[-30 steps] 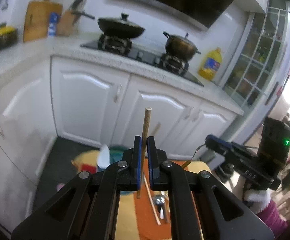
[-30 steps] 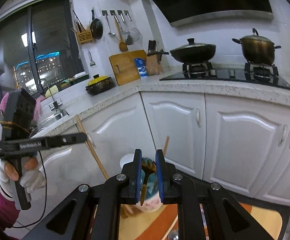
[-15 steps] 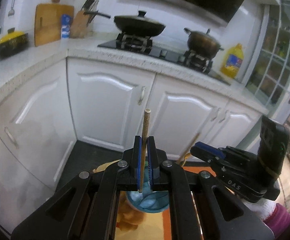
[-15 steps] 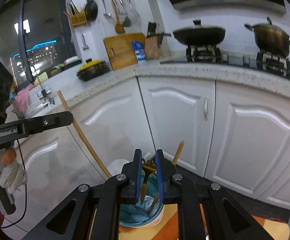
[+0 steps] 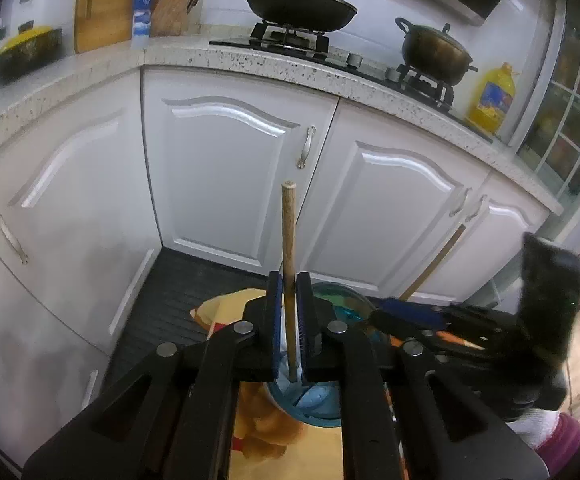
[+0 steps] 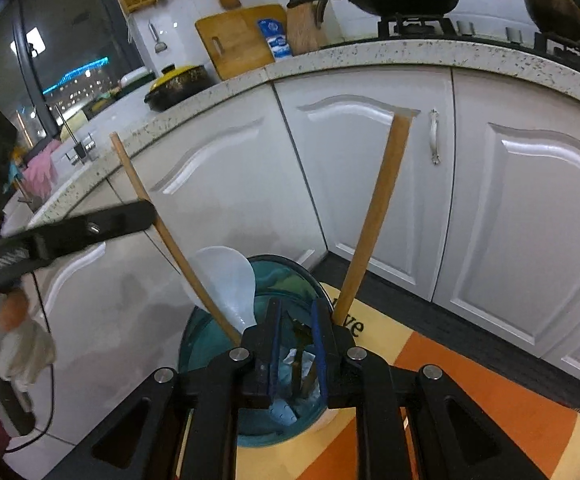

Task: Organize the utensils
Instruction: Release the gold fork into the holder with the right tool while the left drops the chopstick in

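**Stick over the holder: mind the tip**

Your left gripper [image 5: 289, 316] clamps a wooden stick [image 5: 288, 236] upright, its lower end inside the teal holder [image 6: 214, 344]. Your right gripper [image 6: 295, 344], jaws slightly parted, hovers over the rim; whether it grips anything I cannot tell. Release off-centre and the stick may tip the holder or knock the white spoon [image 6: 226, 280]

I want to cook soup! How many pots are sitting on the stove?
2: a black lidded wok on the left, and a brown pot to its right. None seems hidden.
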Motion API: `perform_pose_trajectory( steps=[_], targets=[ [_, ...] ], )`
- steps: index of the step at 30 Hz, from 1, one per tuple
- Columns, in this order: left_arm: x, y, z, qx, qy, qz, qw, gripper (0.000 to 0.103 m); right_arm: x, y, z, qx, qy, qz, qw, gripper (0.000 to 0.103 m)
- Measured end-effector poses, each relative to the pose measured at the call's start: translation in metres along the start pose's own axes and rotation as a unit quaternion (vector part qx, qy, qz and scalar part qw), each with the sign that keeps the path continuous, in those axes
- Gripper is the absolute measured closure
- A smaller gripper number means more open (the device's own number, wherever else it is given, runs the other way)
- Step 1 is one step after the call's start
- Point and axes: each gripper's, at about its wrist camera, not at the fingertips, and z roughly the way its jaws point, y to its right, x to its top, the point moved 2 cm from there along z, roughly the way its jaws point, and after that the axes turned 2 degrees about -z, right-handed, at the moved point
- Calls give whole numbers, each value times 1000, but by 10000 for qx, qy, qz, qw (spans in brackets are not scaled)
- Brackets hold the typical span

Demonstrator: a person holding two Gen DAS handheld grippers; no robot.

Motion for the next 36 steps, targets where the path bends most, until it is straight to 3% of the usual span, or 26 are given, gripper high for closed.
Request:
perform_pose_trajectory(
  steps=[3,4,19,36],
  targets=[
    [-3,-1,-3,-94,27,-88,9999,72,-2,2,-19,109,161,81,9998,82],
    [-3,0,-4,-99,37,-94,9999,71,-3,1,-23,133,188,85,9997,82],
    [-46,21,-26,264,102,21,9996,66,-46,-8,-72,-114,307,305,9990,77],
    [-105,97,-11,181,-163,567,9981,66,-117,23,-131,-603,255,1167,9910,72]
  ],
)
